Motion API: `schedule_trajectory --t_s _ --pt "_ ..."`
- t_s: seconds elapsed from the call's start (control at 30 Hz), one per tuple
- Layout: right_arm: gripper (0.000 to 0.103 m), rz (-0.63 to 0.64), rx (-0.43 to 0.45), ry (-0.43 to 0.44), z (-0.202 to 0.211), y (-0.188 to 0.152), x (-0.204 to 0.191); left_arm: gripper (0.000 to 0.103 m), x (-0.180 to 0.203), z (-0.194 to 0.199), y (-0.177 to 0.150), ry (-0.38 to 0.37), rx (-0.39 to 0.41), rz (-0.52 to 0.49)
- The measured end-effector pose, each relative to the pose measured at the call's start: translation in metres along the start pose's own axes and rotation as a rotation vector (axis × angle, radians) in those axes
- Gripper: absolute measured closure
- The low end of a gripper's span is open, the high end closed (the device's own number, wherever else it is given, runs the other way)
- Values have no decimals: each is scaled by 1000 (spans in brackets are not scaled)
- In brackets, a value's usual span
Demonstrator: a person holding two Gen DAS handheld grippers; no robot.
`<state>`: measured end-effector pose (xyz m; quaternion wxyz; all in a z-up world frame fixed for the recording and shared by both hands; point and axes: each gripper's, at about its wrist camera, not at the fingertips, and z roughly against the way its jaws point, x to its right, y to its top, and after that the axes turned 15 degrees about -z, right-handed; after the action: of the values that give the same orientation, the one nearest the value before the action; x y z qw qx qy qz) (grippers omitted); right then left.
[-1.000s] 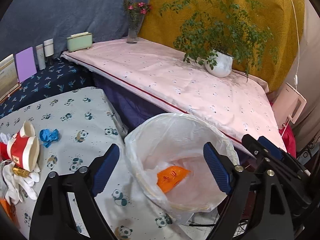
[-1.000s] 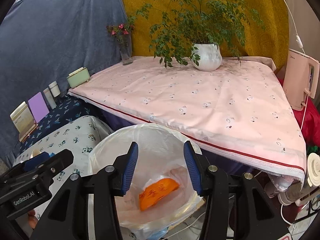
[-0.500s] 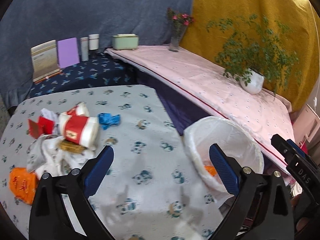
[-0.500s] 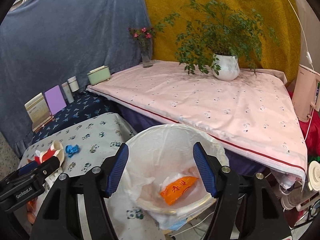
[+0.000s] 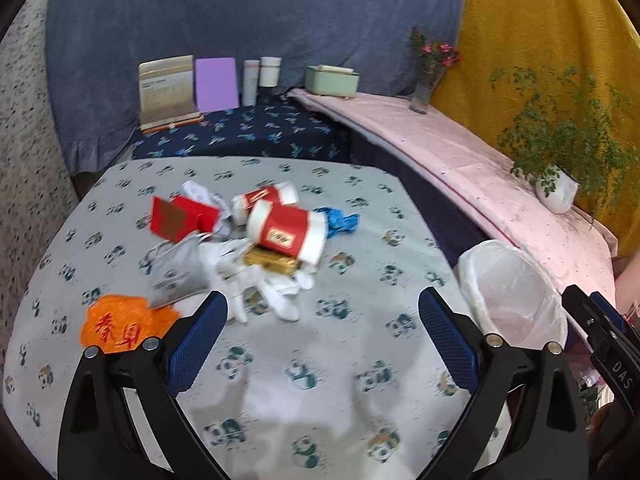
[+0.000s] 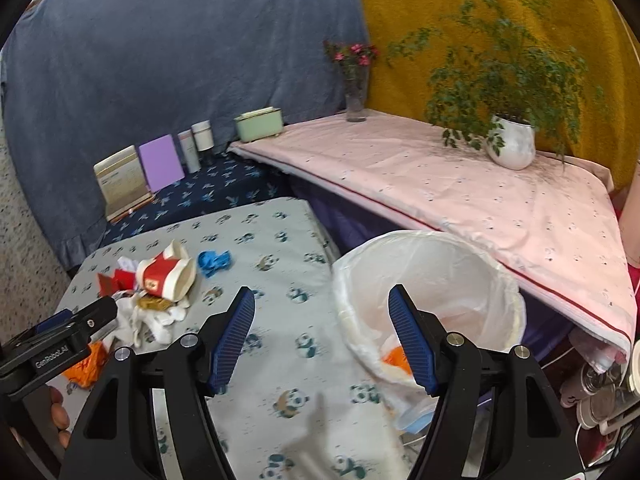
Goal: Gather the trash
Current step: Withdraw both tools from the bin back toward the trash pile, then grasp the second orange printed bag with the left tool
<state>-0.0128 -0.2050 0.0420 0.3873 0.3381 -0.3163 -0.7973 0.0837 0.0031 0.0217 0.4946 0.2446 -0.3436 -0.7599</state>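
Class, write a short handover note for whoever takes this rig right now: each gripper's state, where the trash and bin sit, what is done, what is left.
Left gripper: open, empty, above the panda-print tablecloth, facing the pile.
Right gripper: open, empty, beside the white-lined round bin.
Done: one orange wrapper lies in the bin.
Left: red-and-white paper cups, red cardboard box, gold packet, crumpled white tissues, grey pouch, blue crumpled scrap, orange printed wrapper.
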Motion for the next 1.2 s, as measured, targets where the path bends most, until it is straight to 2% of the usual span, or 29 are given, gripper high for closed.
schedule_trajectory --t_s 0.57,0.83,1.2 --pt "36 86 -102 65 -10 -46 -73 11 -86 -4 -61 114 -113 99" --pt "36 128 -159 94 -19 -71 -103 10 -110 -16 -82 135 -165 121" --pt "36 177 -224 107 -37 -96 -132 11 -127 -40 -95 122 -223 138"
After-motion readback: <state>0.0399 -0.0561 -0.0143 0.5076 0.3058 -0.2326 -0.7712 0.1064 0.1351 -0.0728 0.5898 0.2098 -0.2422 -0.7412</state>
